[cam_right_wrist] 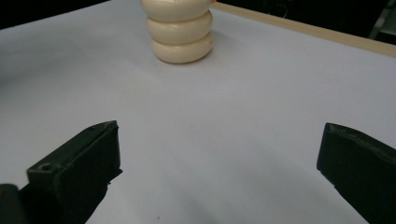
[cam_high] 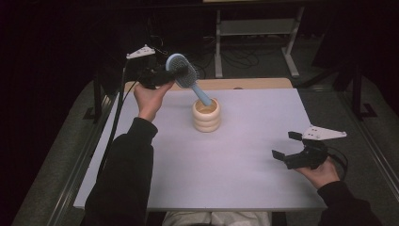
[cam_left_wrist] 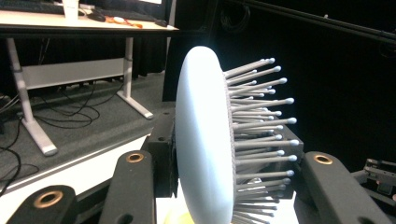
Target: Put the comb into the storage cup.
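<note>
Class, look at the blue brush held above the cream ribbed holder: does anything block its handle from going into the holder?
Nothing visible does. The left tongs grip the brush by its head, and the handle tip is already at the holder opening.

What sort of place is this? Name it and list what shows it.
Probably a lab or workshop set up for recording, not a home. A white work table stands on grey carpet, a metal-legged desk stands behind with loose cables on the floor, and the surroundings are dark.
</note>
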`<move>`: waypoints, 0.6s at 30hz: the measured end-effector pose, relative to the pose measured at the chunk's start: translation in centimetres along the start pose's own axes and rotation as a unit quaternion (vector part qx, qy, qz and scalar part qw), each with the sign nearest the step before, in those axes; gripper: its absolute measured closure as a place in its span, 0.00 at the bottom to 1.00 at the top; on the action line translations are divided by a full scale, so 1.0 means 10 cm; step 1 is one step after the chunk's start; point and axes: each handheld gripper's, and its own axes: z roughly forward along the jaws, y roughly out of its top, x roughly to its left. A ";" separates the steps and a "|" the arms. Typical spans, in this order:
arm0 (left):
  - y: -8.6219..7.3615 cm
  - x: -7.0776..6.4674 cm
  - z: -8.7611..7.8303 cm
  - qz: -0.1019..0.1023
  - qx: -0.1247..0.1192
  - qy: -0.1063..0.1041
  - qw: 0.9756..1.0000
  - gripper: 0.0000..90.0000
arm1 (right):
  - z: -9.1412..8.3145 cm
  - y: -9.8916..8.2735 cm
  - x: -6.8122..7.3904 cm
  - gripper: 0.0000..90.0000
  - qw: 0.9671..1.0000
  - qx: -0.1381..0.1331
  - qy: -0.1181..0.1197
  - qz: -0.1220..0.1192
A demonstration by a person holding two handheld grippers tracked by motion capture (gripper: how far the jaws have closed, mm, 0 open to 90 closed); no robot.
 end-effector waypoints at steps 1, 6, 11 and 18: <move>-0.01 0.01 0.00 -0.003 0.003 0.000 1.000 0.61 | 0.00 -0.01 0.00 0.00 1.000 0.006 0.001 0.000; -0.10 0.04 0.02 -0.006 0.011 0.007 1.000 0.61 | 0.00 -0.07 -0.02 0.00 1.000 0.022 -0.006 -0.002; -0.17 0.06 0.07 -0.005 0.021 0.011 1.000 0.61 | -0.01 -0.07 -0.02 0.00 1.000 0.014 -0.008 -0.002; -0.23 0.04 0.16 0.000 0.035 0.014 0.999 0.61 | -0.04 -0.08 -0.02 0.00 1.000 0.020 -0.018 -0.016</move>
